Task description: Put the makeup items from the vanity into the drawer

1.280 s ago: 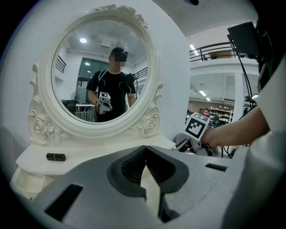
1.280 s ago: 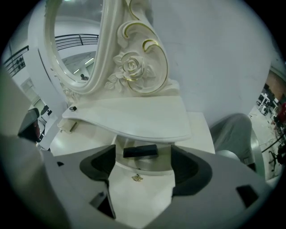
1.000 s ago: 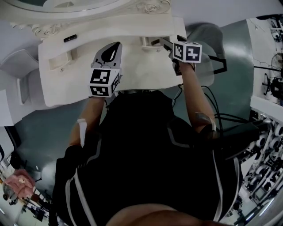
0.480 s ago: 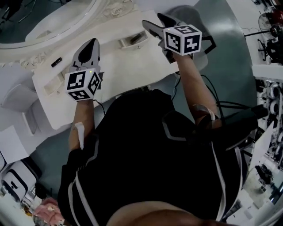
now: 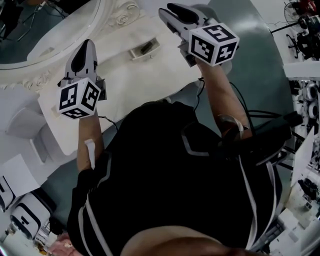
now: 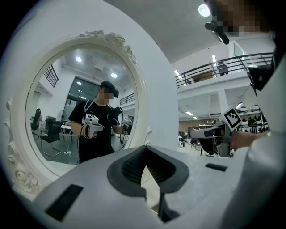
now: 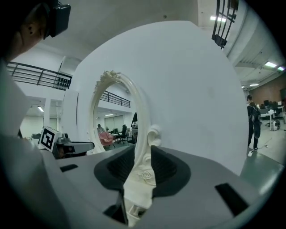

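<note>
Head view shows the vanity top (image 5: 150,75) from above, with the small drawer (image 5: 136,53) standing open in the upper middle of the frame. A dark makeup item (image 5: 145,48) lies inside it, and its long axis runs along the drawer, from lower left to upper right. My left claw (image 5: 88,45) is to the left of the drawer and my right claw (image 5: 167,11) is to its upper right, so the drawer lies between them. The right claw seems to me the nearer one. Both claws point toward the mirror (image 5: 45,25), not down at the drawer.

In the left gripper view my left claw is clenched, tips together, with nothing inside. In the right gripper view the jaws of my right claw have just been closing. A gap remains, and only the carved mirror frame (image 7: 144,134) behind shows through it, so this claw is released and empty.

I see no other makeup item on the bare top, though my left claw covers a part near the mirror. I judge that the drawer is not yet pushed in. For this, a claw must come down in front of it, where the top is bare. The mirror frame stands close behind, and the front edge of the vanity is near my body.
</note>
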The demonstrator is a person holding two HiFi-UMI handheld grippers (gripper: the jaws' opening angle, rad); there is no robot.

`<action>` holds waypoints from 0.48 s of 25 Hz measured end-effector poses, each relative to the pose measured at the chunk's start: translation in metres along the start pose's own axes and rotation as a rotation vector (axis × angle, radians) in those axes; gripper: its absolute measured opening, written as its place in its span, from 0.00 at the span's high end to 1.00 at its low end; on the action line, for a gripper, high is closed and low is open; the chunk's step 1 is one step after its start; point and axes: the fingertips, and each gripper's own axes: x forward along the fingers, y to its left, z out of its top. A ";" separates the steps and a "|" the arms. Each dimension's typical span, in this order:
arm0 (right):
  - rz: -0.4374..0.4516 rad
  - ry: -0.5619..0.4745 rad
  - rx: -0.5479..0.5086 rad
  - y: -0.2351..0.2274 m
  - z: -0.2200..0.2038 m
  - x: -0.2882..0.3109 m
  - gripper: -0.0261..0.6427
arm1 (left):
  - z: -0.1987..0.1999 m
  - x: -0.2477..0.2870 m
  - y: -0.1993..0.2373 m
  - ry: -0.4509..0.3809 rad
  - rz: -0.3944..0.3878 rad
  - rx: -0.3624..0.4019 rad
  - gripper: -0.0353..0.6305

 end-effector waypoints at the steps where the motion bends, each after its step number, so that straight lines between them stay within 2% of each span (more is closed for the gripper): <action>1: 0.001 -0.011 -0.002 0.000 0.003 -0.002 0.80 | 0.002 0.001 -0.001 -0.002 0.001 0.004 0.94; 8: 0.005 -0.071 0.001 -0.007 0.020 -0.007 0.94 | 0.011 0.002 -0.005 -0.017 0.013 0.003 0.94; 12: -0.006 -0.080 -0.017 -0.012 0.024 -0.010 0.95 | 0.015 0.008 -0.008 -0.015 0.009 0.010 0.94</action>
